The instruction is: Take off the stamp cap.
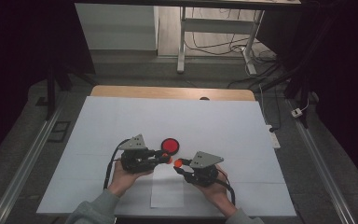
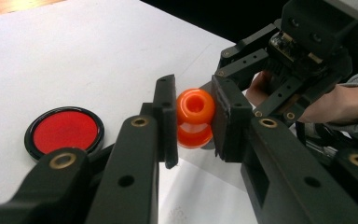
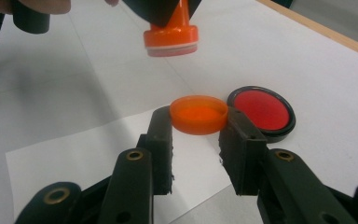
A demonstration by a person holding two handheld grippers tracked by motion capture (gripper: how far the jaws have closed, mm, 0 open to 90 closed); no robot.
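My left gripper (image 1: 166, 159) is shut on the knob handle of an orange stamp (image 2: 195, 106), with its pads pressed on both sides. In the right gripper view the stamp (image 3: 171, 36) hangs above the table with its flat whitish face turned down. My right gripper (image 3: 198, 128) is shut on the stamp's shallow orange cap (image 3: 198, 114), holding it open side up just below and beside the stamp. In the high view the two grippers meet tip to tip over the table's near middle, with the right gripper (image 1: 181, 164) at the right.
A round red ink pad in a black rim (image 1: 170, 145) lies just behind the grippers. A small white sheet of paper (image 1: 168, 192) lies under them near the front edge. The white table cover (image 1: 121, 121) stretches out to both sides and to the back.
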